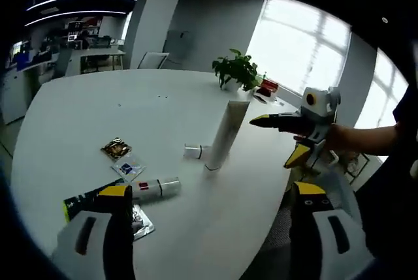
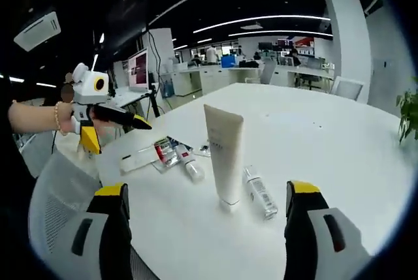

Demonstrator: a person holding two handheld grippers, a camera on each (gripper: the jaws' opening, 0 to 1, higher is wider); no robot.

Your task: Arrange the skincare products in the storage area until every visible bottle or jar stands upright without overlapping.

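Tall tube (image 2: pixel 224 156) upright mid-table (image 2: pixel 339 156), clear bottle (image 2: pixel 260 192) lying just right of it, small tube (image 2: pixel 190 166) lying left, sachets (image 2: pixel 166 153) beyond, potted plant (image 1: pixel 236 70) at far edge

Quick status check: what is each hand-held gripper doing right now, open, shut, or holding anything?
Left hand-held gripper: open, holding nothing.
Right hand-held gripper: open, holding nothing; the white tube stands upright beyond it.

The table (image 2: pixel 339 143) top looks smooth, matt white. The upright tube (image 2: pixel 224 155) seems soft matt cream plastic, the lying bottle (image 2: pixel 260 192) clear and glossy, the sachets (image 1: pixel 116 149) shiny foil.
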